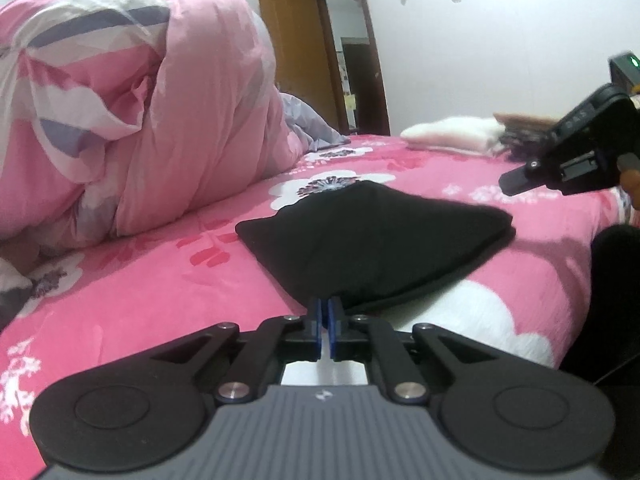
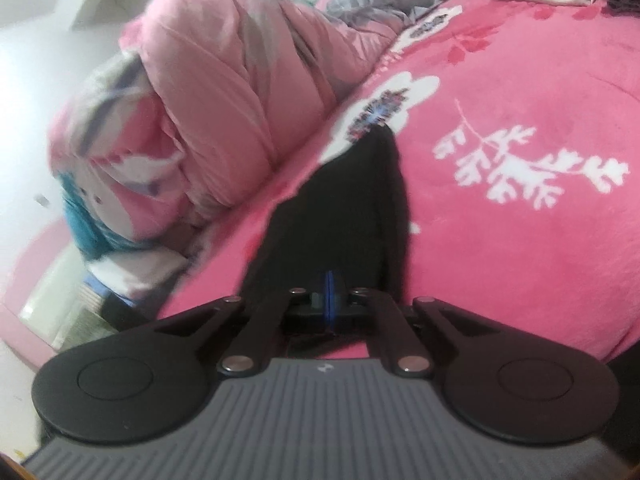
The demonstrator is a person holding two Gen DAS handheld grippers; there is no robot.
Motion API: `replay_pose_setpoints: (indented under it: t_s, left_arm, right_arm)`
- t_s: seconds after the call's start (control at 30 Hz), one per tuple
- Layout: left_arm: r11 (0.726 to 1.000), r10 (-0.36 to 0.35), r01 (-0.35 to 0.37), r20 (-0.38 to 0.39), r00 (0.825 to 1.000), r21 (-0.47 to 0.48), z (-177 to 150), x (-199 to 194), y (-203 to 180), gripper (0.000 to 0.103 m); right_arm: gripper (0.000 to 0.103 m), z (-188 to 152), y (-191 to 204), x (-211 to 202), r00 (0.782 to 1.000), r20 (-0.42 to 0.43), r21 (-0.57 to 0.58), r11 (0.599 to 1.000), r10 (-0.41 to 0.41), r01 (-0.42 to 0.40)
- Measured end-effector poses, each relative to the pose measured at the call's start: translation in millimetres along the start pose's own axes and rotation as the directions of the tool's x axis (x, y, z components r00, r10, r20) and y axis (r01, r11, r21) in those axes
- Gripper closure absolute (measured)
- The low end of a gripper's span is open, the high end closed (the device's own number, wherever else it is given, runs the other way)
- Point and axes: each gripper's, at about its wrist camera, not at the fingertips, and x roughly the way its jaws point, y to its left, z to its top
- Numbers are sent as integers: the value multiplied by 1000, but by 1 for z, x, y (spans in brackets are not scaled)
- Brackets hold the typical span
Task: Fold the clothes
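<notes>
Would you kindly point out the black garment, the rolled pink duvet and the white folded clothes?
black garment (image 1: 372,236): left wrist view, middle of its top.
rolled pink duvet (image 1: 200,120): left wrist view, front bulge.
white folded clothes (image 1: 452,136): left wrist view, centre.

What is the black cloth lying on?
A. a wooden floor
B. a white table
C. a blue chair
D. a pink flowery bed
D: the black cloth lies on the pink bed with white flowers printed on it.
</notes>
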Motion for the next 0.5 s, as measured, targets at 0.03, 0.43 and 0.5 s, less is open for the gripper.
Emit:
replay_pose_setpoints:
  t_s: [0.03,0.43,0.5]
  left_arm:
    - [1000,-8,8,-8,1000,-19,-1,1,3,100]
    - [999,-12,14,-68,998,38,-12,3,-1,73]
    - [998,-9,12,-48,999,57,-11,-1,-4,67]
  right_arm:
    - [103,0,-1,-2,1000,4,17,1000,15,-15]
    - [96,-11,-22,-2,999,-13,112,993,-45,47]
    - [92,-7,-18,-1,999,-7,77,996,-53,53]
